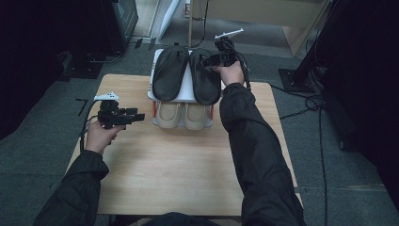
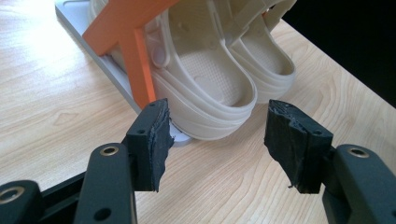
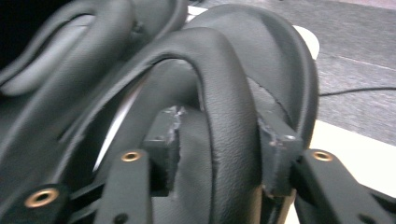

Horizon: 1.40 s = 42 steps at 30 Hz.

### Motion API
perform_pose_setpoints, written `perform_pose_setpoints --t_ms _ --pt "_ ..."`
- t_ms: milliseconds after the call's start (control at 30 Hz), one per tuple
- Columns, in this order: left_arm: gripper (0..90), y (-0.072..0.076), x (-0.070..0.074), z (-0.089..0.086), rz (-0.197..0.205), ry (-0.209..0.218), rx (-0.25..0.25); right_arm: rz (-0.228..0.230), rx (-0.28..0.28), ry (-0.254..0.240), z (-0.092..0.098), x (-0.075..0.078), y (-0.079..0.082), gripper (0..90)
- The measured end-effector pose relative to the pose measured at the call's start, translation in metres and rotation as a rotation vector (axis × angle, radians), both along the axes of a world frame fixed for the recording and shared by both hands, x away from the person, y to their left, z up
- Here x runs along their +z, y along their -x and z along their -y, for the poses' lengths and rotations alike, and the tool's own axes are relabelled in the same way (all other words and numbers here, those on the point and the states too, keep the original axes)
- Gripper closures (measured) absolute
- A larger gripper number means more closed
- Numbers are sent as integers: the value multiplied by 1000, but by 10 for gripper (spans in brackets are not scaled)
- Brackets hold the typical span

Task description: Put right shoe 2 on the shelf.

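Observation:
A pair of black sandals lies on the top shelf of a small white rack [image 1: 187, 89]: the left sandal [image 1: 169, 71] and the right sandal [image 1: 205, 84]. My right gripper [image 1: 205, 60] reaches the right sandal's far end. In the right gripper view, the right gripper [image 3: 217, 154] straddles the sandal's black strap [image 3: 224, 93]. One pad rests against the strap and the other stands a little off it, so the gripper is open. Two beige clogs [image 1: 181, 115] sit on the lower shelf. My left gripper [image 1: 140, 116] hovers open just left of them, with nothing between its fingers [image 2: 217, 140].
The rack stands at the far middle of the wooden table [image 1: 179, 165]. Its orange side bracket [image 2: 135, 51] and grey base [image 2: 93, 46] lie close ahead of my left gripper, beside the nearest clog [image 2: 205, 88]. Cables trail over the grey floor [image 1: 324, 141] at the right.

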<state>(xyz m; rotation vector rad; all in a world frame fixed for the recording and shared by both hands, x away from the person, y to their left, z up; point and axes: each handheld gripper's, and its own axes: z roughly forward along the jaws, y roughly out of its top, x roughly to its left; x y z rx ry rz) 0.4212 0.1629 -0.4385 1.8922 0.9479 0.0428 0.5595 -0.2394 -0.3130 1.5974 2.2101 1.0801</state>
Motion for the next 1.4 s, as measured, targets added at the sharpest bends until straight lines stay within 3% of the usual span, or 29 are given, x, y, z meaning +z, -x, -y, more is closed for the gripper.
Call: perform_pose_setpoints --t_ms 133,233,367,500,567,733,800,1000,1400 --pt "408 0 0 -1 -2 4 7 67 49 22 7 12 11 496" --pt "408 1 1 -3 1 1 9 142 76 -3 16 21 23 463" --pt "408 2 1 -2 2 3 12 174 103 23 25 30 41 515" --pt "407 2 1 0 4 -6 7 211 137 55 34 29 60 561" --pt "408 3 1 0 6 -7 5 219 143 47 38 26 70 596" --pt "408 2 0 0 -3 -7 7 219 163 124 47 9 88 623" --pt "408 2 0 1 0 -8 6 214 147 123 52 2 92 623" --pt "408 2 0 3 1 -12 -2 181 151 104 52 -17 93 631" --pt "408 2 0 2 0 -11 -1 195 174 102 35 -19 90 613"
